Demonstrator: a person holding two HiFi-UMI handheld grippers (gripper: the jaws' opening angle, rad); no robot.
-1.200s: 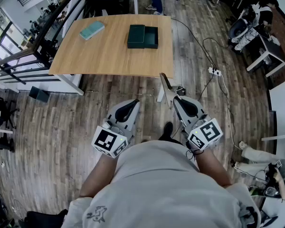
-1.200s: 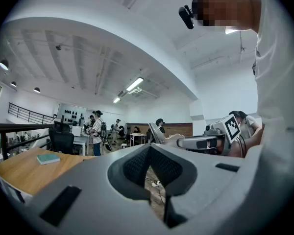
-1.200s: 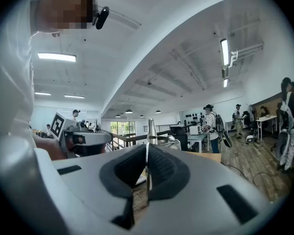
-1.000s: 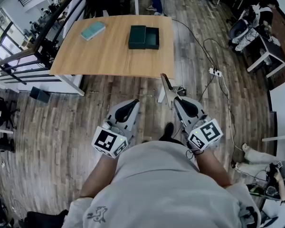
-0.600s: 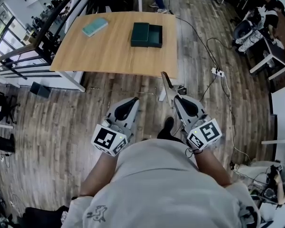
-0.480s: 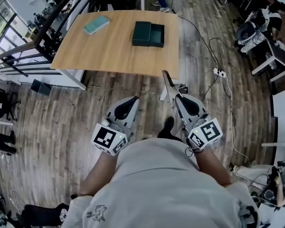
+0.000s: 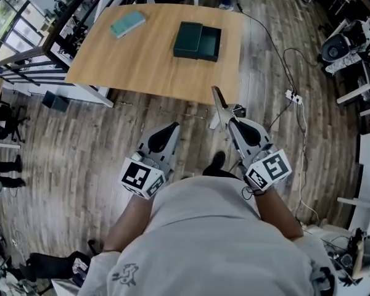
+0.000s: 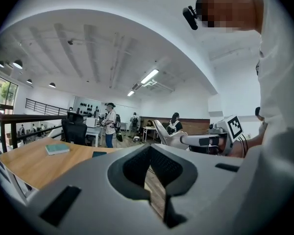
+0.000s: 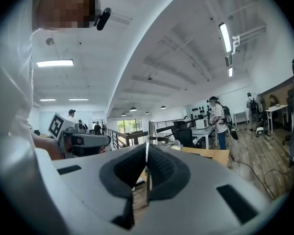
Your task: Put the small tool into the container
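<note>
**Mara:** What lay at the far left?

**Jon:** A pale teal book (image 7: 127, 23) lay on the far left part of the wooden table (image 7: 111, 66). To its right, well apart from it, stood the dark green container (image 7: 198, 41). That was on the far right part of the tabletop, and its right half was open at the top.

**Mara:** And nearer the person?

**Jon:** Both grippers were held level over the plank floor (image 7: 68, 159), on the near side of the table and pointing toward it. The left gripper (image 7: 169, 128) was on the left, with its marker cube close to the person's body. In its own view the pads met at the tips with nothing between them, so it was closed and empty. A dark shoe (image 7: 217, 162) showed on the floor between the two grippers.

**Mara:** Where was the tool?

**Jon:** The right gripper (image 7: 230, 121) was clenched on the small tool (image 7: 217, 103). It was a thin, flat, pale blade, pinched on edge between the pads and sticking out past the tips. From the head view its end sat just near the table's near right corner, well short of the container.

**Mara:** Anything farther right?

**Jon:** A white power strip (image 7: 291, 95) lay on the floor, with a dark cable (image 7: 272, 45) running past the table's right edge.
</note>
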